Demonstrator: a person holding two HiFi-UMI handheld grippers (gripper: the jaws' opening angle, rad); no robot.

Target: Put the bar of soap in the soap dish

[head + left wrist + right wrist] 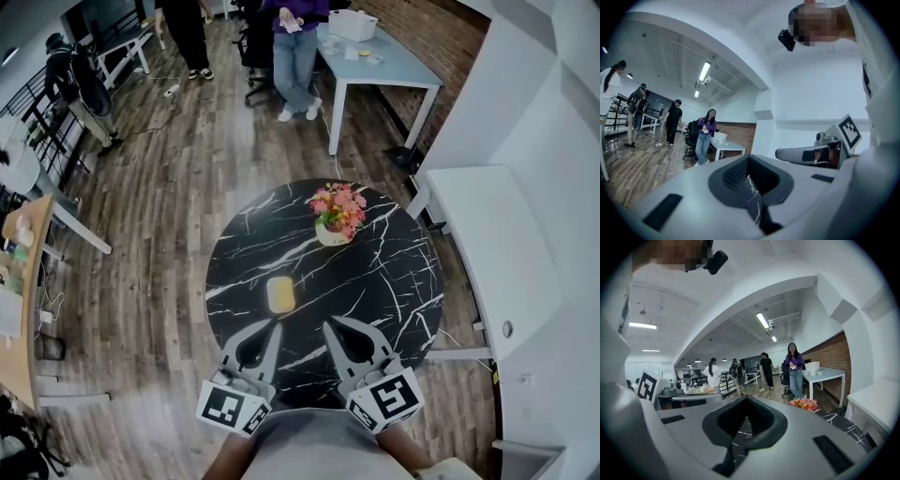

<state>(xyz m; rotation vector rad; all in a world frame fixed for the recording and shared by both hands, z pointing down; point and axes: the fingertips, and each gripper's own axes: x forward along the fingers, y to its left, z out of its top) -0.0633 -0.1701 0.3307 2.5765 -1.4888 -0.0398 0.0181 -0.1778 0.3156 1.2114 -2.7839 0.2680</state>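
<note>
We hold both tools low at the near edge of the round black marble table with white veins [394, 281], and neither has anything in it. The left gripper [273, 328] has its jaws pressed together on nothing, and the right gripper [331, 327] is clenched empty too. The yellow rectangular bar of soap [279, 294] lies on the table just beyond the left gripper's tips, well short of the small pot of pink and orange flowers [337, 210]. We cannot tell whether the paler edge around the bar is the soap dish, and no separate dish shows anywhere on the table. In our judgement, that needs settling first. If the bar lies bare, we should spread the nearer gripper's jaws before reaching, come in low and level, span the bar's narrow sides, and squeeze gently, since a smooth bar may well skid on polished stone.
</note>
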